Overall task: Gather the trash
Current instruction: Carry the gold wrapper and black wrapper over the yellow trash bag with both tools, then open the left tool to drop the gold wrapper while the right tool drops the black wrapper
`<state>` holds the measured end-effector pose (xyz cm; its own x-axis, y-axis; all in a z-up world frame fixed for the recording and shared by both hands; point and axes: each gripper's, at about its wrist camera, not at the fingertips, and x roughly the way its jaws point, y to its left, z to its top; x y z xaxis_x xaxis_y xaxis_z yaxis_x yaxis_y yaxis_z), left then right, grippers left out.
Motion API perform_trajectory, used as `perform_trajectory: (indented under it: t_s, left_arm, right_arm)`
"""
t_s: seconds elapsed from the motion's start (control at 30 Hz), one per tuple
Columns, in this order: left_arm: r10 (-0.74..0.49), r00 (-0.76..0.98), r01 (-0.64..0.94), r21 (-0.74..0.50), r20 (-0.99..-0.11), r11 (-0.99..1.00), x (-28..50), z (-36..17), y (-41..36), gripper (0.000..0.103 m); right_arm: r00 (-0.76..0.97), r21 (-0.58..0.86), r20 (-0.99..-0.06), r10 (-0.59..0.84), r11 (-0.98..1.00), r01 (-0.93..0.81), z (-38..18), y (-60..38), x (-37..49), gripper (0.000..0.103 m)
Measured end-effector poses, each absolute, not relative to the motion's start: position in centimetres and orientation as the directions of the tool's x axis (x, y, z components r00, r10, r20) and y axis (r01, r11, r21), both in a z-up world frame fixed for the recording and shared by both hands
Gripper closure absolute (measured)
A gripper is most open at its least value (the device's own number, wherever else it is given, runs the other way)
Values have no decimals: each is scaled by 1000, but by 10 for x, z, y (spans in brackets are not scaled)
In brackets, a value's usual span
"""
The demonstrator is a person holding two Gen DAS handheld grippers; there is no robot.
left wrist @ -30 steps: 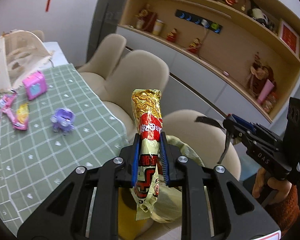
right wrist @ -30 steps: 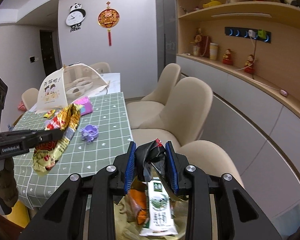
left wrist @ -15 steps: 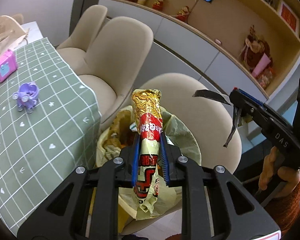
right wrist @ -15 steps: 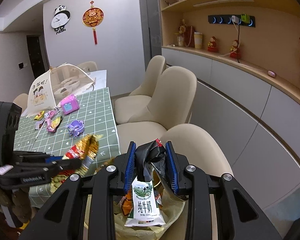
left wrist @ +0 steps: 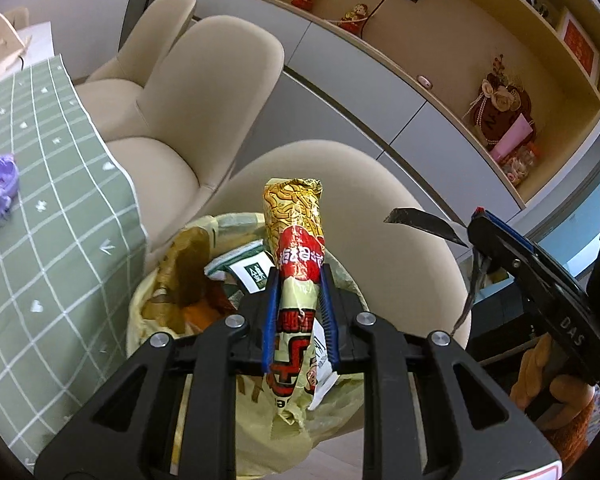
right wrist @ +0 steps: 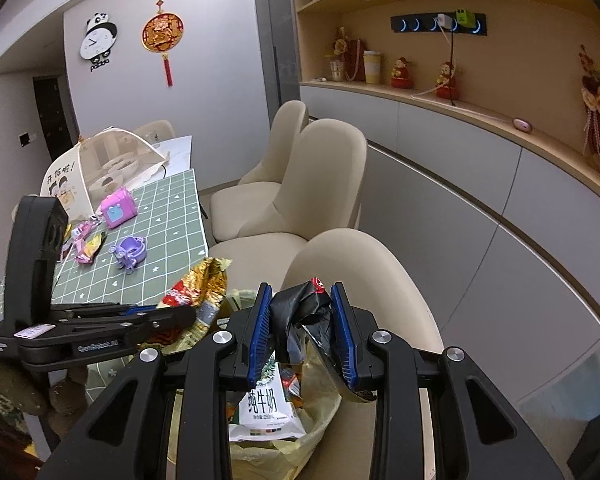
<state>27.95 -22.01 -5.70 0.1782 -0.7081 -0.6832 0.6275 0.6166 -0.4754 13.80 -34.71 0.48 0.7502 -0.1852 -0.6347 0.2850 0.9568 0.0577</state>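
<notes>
My left gripper (left wrist: 298,320) is shut on a yellow and red snack wrapper (left wrist: 296,240) and holds it upright just above the open yellow trash bag (left wrist: 148,304), which holds a milk carton (right wrist: 264,408) and other wrappers. My right gripper (right wrist: 302,336) is shut on a crumpled black wrapper (right wrist: 300,308) above the same trash bag (right wrist: 320,420). The left gripper (right wrist: 188,314) with its snack wrapper (right wrist: 198,284) shows at the left of the right wrist view. The right gripper (left wrist: 476,226) with a black scrap (left wrist: 424,220) shows at the right of the left wrist view.
A table with a green checked cloth (right wrist: 164,216) holds a purple toy (right wrist: 130,250), a pink toy (right wrist: 118,206), several small wrappers (right wrist: 86,244) and a mesh food cover (right wrist: 100,160). Beige chairs (left wrist: 204,92) stand along the table. A cabinet with shelves (right wrist: 480,128) runs along the right.
Both grippers have moved closer over the trash bag. The left gripper with the snack wrapper has come away from the table and down towards the bag's mouth. Both stay shut.
</notes>
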Motion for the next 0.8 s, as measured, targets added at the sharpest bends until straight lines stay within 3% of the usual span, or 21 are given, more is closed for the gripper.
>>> perform_trajectory:
  t_s: [0.13, 0.2, 0.27, 0.63, 0.8]
  left_arm:
    - [-709, 156, 619, -491, -688, 612, 281, -71, -223, 82]
    - [-714, 143, 606, -510, -686, 611, 283, -76, -220, 66]
    - [-713, 142, 591, -519, -686, 617, 286, -78, -215, 58]
    - [-650, 246, 538, -456, -719, 709, 296, -65, -148, 56]
    - [-626, 303, 522, -424, -719, 740, 293, -50, -111, 55]
  right_arm:
    - [743, 63, -644, -180, 956, 286, 0, -348, 140, 74]
    - [740, 64, -649, -175, 957, 282, -2, -346, 142, 74]
    - [739, 66, -653, -169, 959, 277, -5, -345, 145, 74]
    - [732, 105, -677, -78, 974, 201, -37, -324, 185, 74]
    - [661, 106, -745, -88, 963, 249, -81, -327, 216, 74]
